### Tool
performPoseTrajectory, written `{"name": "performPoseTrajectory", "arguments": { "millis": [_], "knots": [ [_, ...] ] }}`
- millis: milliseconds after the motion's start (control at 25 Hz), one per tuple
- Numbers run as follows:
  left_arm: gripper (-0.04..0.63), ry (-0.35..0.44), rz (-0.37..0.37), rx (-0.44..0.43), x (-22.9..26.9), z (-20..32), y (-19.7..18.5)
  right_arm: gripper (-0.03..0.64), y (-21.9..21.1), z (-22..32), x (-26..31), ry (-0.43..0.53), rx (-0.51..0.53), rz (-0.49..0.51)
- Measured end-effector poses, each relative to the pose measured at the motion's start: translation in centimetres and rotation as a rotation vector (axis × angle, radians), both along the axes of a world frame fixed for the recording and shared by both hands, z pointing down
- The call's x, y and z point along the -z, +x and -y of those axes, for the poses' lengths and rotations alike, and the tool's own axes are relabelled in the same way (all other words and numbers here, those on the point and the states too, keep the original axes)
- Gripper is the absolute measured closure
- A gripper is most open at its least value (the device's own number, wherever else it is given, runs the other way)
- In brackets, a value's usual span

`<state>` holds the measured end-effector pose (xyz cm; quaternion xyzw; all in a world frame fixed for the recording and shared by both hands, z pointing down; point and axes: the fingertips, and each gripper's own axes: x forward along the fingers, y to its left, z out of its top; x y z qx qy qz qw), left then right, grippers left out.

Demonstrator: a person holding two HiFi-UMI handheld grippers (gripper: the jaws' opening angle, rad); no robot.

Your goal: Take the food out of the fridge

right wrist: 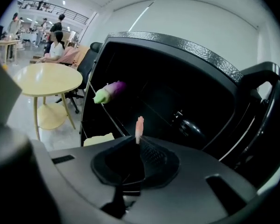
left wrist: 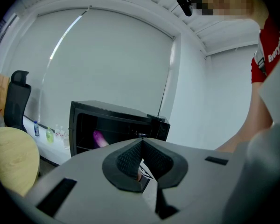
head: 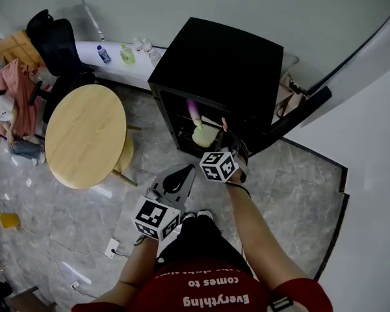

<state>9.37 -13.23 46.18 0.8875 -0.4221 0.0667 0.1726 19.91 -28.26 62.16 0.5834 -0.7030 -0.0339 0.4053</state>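
The black fridge stands open on the floor. A purple eggplant lies on its upper shelf, also in the right gripper view as the eggplant. A pale yellow food item sits on a lower shelf. My right gripper is at the fridge's opening, shut on a thin pink food piece that sticks up from between its pads. My left gripper hangs lower, in front of the fridge, shut with nothing in it; its pads meet at the tip.
The fridge door is swung open to the right. A round wooden table stands left of the fridge, with a black office chair behind it. Bottles sit on a white ledge by the wall. People sit far off in the right gripper view.
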Motion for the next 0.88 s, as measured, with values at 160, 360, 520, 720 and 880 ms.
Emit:
{"name": "performPoseTrajectory", "arguments": {
  "millis": [160,360,520,720,880],
  "knots": [
    [0.589,0.025,0.010,0.014,0.1,0.3,-0.1,0.586,0.1,-0.6,1.2,0.014,0.004,0.050],
    [0.589,0.032,0.043,0.030,0.1,0.7,-0.1,0.586,-0.4,-2.6,3.6,0.037,0.020,0.162],
    [0.589,0.055,0.063,0.059,1.1,0.8,-0.7,0.586,-1.7,-5.1,7.6,0.077,0.045,0.300],
    [0.589,0.123,0.067,0.106,2.8,0.3,-0.7,0.586,-2.2,-8.3,11.2,0.119,0.126,0.365],
    [0.589,0.145,0.081,0.135,3.4,-0.6,-0.7,0.586,-2.7,-10.0,12.7,0.132,0.188,0.394]
  ]
}}
